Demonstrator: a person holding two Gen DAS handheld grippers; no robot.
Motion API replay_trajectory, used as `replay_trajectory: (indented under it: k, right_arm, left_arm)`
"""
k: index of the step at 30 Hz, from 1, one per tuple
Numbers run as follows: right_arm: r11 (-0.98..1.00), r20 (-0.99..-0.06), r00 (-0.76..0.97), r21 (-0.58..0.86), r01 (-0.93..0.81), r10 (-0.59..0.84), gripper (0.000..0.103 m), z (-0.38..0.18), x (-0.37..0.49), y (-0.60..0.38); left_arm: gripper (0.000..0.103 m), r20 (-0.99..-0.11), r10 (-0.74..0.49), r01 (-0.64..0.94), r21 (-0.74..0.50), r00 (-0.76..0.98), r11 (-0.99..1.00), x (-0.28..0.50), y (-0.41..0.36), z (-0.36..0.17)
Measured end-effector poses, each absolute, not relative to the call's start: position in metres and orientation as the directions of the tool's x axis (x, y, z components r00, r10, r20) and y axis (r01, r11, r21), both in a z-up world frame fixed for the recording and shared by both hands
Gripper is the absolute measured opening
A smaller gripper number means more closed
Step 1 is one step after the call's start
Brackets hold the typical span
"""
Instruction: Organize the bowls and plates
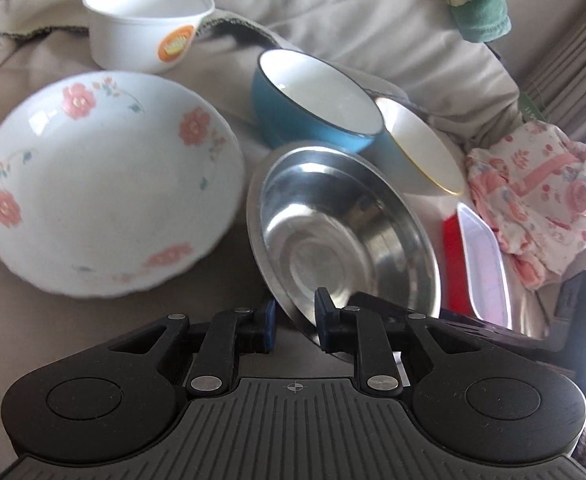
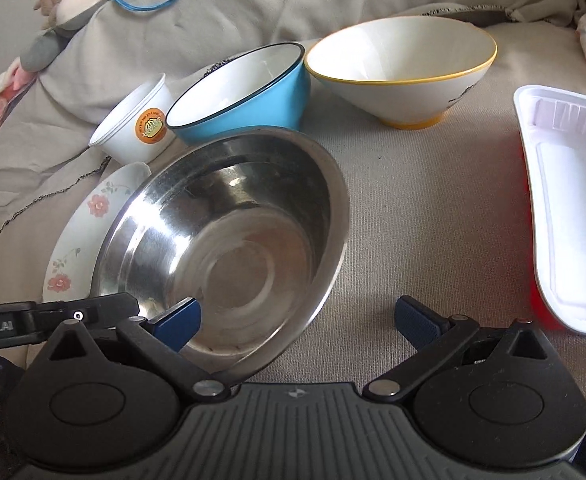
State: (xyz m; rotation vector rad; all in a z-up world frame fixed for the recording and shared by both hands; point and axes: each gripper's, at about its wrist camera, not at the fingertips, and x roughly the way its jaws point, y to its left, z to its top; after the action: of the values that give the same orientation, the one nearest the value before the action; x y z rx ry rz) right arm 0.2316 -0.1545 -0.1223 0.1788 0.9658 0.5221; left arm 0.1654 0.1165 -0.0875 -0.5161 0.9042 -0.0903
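Observation:
My left gripper (image 1: 295, 322) is shut on the near rim of a steel bowl (image 1: 349, 236), which is tilted up off the beige cloth. The steel bowl also shows in the right wrist view (image 2: 229, 240), with the left gripper at its lower left edge. My right gripper (image 2: 297, 320) is open and empty; its left finger is at the bowl's near rim. A white floral plate (image 1: 105, 184) lies left of the steel bowl. A blue bowl (image 1: 313, 100), a white bowl with a yellow rim (image 2: 401, 68) and a white paper cup (image 1: 145, 24) stand behind.
A white foam tray (image 2: 573, 200) on something red lies at the right. Pink patterned cloth (image 1: 541, 200) is bunched beyond it. Cushions covered in beige cloth (image 2: 253, 4) rise behind the dishes.

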Motion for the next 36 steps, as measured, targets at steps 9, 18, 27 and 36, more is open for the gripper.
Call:
replay_trajectory:
  k: [9,18,27,36]
  right_arm:
    - [0.825,-0.719,0.415,0.423,-0.375,0.557,0.103,-0.115,0.236,-0.161]
    - [0.882,-0.656,0.615,0.181,-0.436,0.438,0.102,-0.092,0.236,-0.135]
    - [0.879,-0.747,0.502,0.233,-0.415,0.435,0.056,-0.09,0.247,-0.13]
    - [0.823,-0.66,0.554,0.183,-0.538,0.508,0.058,-0.02,0.242,-0.066]
  left_arm:
    - [0.023,-0.733,-0.27,-0.15,-0.452,0.624,0.879,0.146,0.12,-0.084]
    - [0.022,-0.725,-0.212,-0.198,-0.436,0.655,0.878,0.163,0.13,-0.086]
    - [0.02,-0.74,-0.203,-0.161,-0.389,0.642,0.907,0.164,0.123,-0.08]
    - [0.022,-0.592,-0.086,-0.157,-0.348,0.801,0.924,0.149,0.198,-0.025]
